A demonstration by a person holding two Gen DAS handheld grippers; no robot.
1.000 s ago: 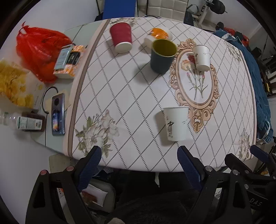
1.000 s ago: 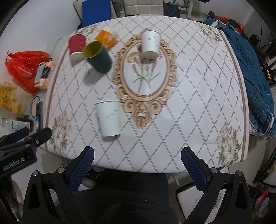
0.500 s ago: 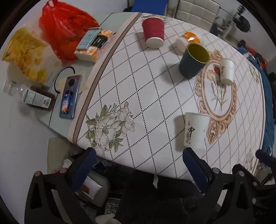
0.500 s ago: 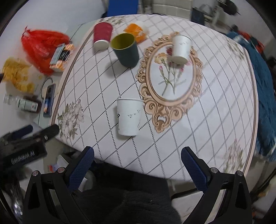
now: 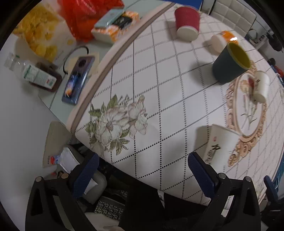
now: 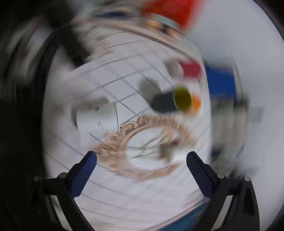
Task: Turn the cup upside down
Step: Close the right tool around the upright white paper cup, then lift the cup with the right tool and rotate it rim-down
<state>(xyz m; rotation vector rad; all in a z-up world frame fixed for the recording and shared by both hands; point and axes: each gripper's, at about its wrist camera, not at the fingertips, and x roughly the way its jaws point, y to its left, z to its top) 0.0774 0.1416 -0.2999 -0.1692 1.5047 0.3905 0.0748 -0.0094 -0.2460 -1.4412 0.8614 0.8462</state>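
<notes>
A dark green cup with a yellow inside (image 5: 230, 65) stands mouth up on the tablecloth; it also shows blurred in the right wrist view (image 6: 170, 102). A white paper cup with black writing (image 5: 220, 144) stands near the front, wide end up; it shows in the right wrist view (image 6: 96, 117) too. A red cup (image 5: 187, 22) and a small white cup (image 5: 261, 87) stand mouth down. My left gripper (image 5: 142, 170) is open and empty above the table's front edge. My right gripper (image 6: 142, 168) is open and empty; its view is heavily motion-blurred.
An orange-topped white item (image 5: 221, 38) lies behind the green cup. Left of the cloth on the glass table (image 5: 56, 103) lie a phone (image 5: 77, 81), a bottle (image 5: 33, 72), a red bag (image 5: 85, 16), boxes (image 5: 115, 23) and a yellow snack bag (image 5: 39, 33).
My left gripper has swung left and closer to the table's front left corner. My right gripper has rolled sharply, so its view spins and blurs. Both stay open.
</notes>
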